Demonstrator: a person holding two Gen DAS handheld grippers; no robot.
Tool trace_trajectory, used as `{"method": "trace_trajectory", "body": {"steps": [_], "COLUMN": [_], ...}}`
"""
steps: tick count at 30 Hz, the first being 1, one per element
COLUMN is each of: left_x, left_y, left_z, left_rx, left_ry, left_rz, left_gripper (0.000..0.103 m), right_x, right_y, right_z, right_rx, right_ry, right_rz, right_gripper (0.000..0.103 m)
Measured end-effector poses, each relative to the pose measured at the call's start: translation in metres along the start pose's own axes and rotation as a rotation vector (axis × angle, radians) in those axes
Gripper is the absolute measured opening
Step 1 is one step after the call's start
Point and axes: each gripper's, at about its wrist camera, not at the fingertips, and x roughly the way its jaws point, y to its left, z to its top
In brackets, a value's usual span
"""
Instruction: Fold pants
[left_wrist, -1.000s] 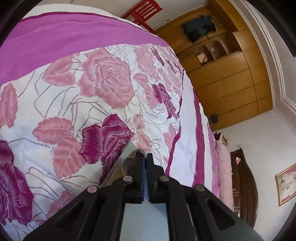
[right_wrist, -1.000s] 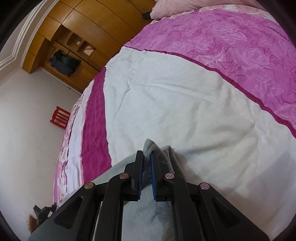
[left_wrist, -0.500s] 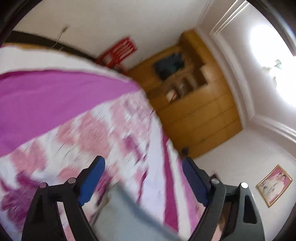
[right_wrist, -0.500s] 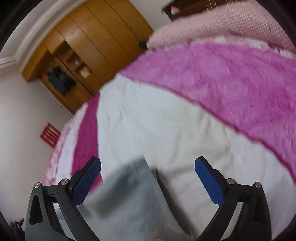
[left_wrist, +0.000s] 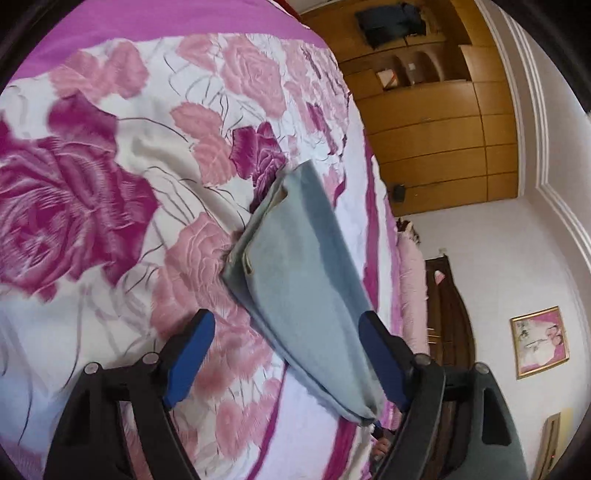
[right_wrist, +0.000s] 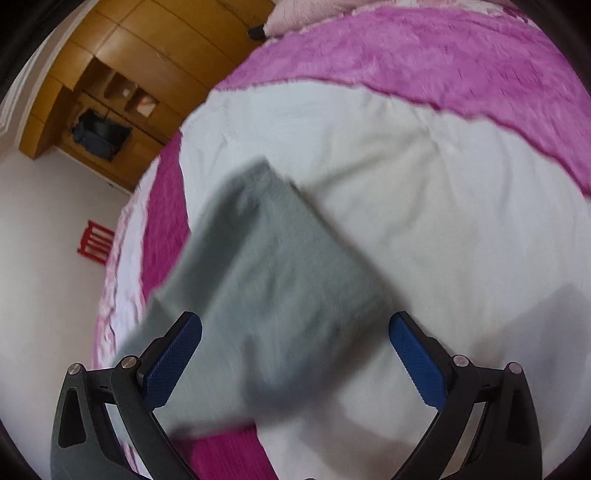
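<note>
Grey-blue pants (left_wrist: 303, 280) lie on a bedspread (left_wrist: 110, 184) printed with pink and magenta roses on white, banded magenta. Beyond the bedspread: an orange-brown wooden wardrobe (left_wrist: 436, 122), a red chair (right_wrist: 94, 242).

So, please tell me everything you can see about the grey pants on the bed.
The grey pants are soft, plain cloth, blue-grey, folded into a long narrow stack. At the near edge in the left wrist view, layers and a pale inner lining show. They lie flat on the floral bedspread, reaching onto its white part in the right wrist view. Both the left gripper and right gripper are open; their jaws have just been opening, and the right pads stand clear of the cloth.
</note>
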Motion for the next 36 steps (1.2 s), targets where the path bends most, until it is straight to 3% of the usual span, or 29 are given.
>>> {"method": "trace_trajectory", "body": {"steps": [3,6,9,10,11,12,13,15,18,23,28,31,33,36], "left_x": [0.023,0.029,0.039,0.041,0.042,0.043,0.043,0.039,0.037,0.037,0.013,-0.007,-0.022,-0.038], "left_y": [0.000,-0.006,-0.007,-0.007,-0.004,-0.002,-0.001,-0.002,-0.009,-0.013,-0.031,-0.040,-0.034,-0.025], "left_z": [0.000,-0.001,-0.001,-0.001,0.001,0.000,0.000,-0.003,-0.003,0.005,0.002,-0.010,-0.022,-0.048], "left_rx": [0.012,0.025,0.019,0.009,-0.002,-0.015,-0.018,0.004,0.036,0.023,0.056,0.091,0.075,0.085], "left_ry": [0.031,0.022,0.020,0.014,0.007,0.010,0.015,0.011,0.000,-0.016,-0.055,-0.069,-0.071,-0.043], "left_rz": [0.044,0.040,0.043,0.048,0.053,0.063,0.062,0.056,0.052,0.044,-0.005,-0.012,-0.032,-0.003], "left_gripper": [0.077,0.076,0.067,0.053,0.030,0.016,0.008,0.008,0.007,0.007,0.006,0.006,0.006,0.006], "right_x": [-0.007,-0.005,0.002,0.008,0.014,0.018,0.022,0.028,0.035,-0.002,-0.036,-0.052,-0.060,-0.072], "right_y": [-0.001,-0.002,-0.007,-0.010,-0.013,-0.017,-0.025,-0.045,-0.060,-0.034,-0.036,-0.050,-0.055,-0.061], "right_z": [-0.014,-0.015,-0.006,-0.001,0.004,0.005,0.008,0.010,0.016,0.027,0.023,0.013,0.002,-0.014], "right_rx": [-0.002,0.010,0.066,0.071,0.070,0.081,0.118,0.245,0.346,0.176,0.177,0.206,0.190,0.146], "right_ry": [-0.028,-0.027,-0.048,-0.056,-0.060,-0.066,-0.071,-0.050,0.018,0.009,0.010,0.005,0.016,0.031], "right_rz": [0.005,0.042,0.193,0.238,0.243,0.241,0.241,0.274,0.395,0.379,0.389,0.392,0.364,0.310], "right_gripper": [0.103,0.103,0.095,0.089,0.085,0.073,0.054,0.027,0.013,0.012,0.012,0.012,0.012,0.012]}}
